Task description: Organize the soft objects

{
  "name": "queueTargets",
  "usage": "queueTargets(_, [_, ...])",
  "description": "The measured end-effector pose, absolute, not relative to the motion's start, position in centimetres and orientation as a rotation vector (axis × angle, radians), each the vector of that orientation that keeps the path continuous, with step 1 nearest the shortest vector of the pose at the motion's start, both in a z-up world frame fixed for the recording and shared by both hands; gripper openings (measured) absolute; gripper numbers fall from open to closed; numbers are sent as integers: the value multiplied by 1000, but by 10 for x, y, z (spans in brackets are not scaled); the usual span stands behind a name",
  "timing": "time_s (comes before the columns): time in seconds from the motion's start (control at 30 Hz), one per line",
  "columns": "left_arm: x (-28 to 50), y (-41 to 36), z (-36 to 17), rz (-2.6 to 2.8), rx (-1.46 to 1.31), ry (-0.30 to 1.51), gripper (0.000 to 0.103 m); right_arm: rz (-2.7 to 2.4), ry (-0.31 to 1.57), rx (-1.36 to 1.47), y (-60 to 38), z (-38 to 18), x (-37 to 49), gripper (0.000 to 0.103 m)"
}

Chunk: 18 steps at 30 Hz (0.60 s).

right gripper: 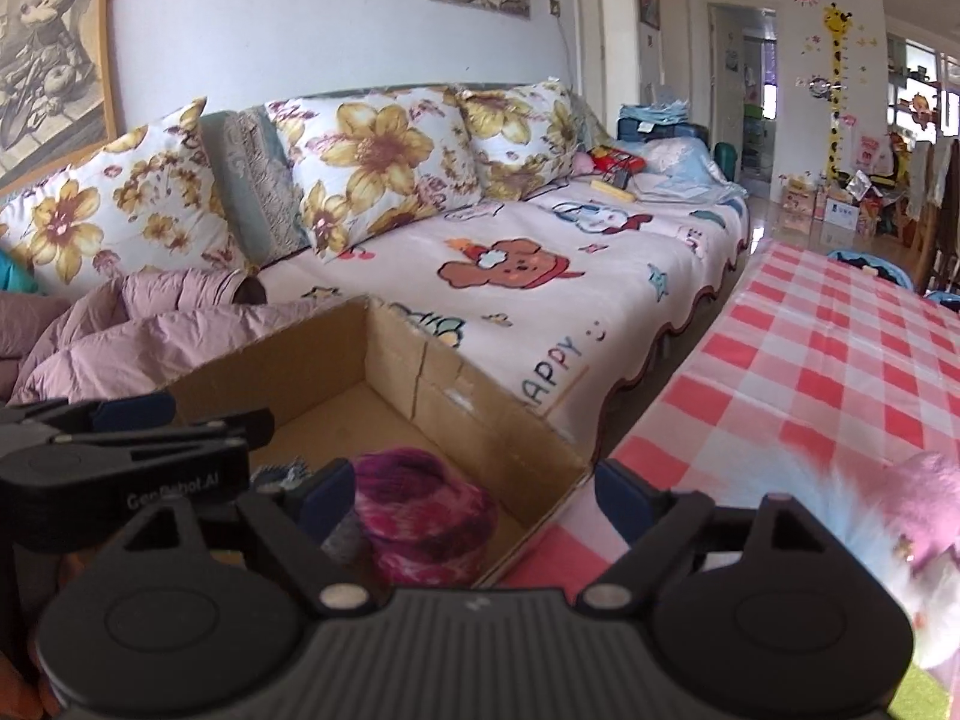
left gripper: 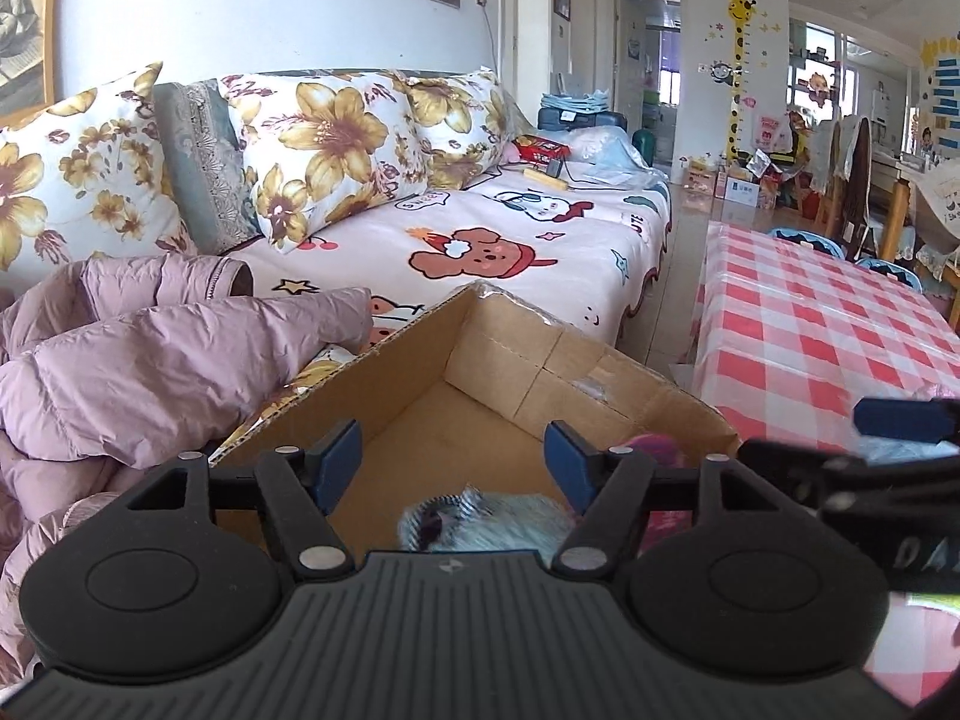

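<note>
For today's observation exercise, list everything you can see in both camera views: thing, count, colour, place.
cardboard box: one, brown, open, between sofa and table
woolly hat: one, magenta, inside the box
fluffy item: one, pale blue-grey, blurred, inside the box
plush toy: one, pink and white, blurred, on the table
padded jacket: one, lilac, on the sofa
pillows: three, white with yellow flowers, on the sofa back
sofa: one, pink cartoon cover
table: one, red-white checked cloth
left gripper: black, open, over the box
right gripper: black, open
</note>
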<state>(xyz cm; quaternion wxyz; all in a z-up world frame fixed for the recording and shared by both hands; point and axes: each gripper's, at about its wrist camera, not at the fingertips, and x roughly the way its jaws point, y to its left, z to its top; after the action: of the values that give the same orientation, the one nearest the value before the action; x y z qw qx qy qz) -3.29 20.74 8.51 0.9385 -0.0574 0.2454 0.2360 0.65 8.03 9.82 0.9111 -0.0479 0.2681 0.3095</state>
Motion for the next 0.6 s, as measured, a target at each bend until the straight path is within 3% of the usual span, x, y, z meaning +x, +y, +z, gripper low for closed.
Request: queueTargets(0.6, [-30, 184, 82, 380, -81, 509, 86, 496, 510, -128, 18, 107, -4, 88])
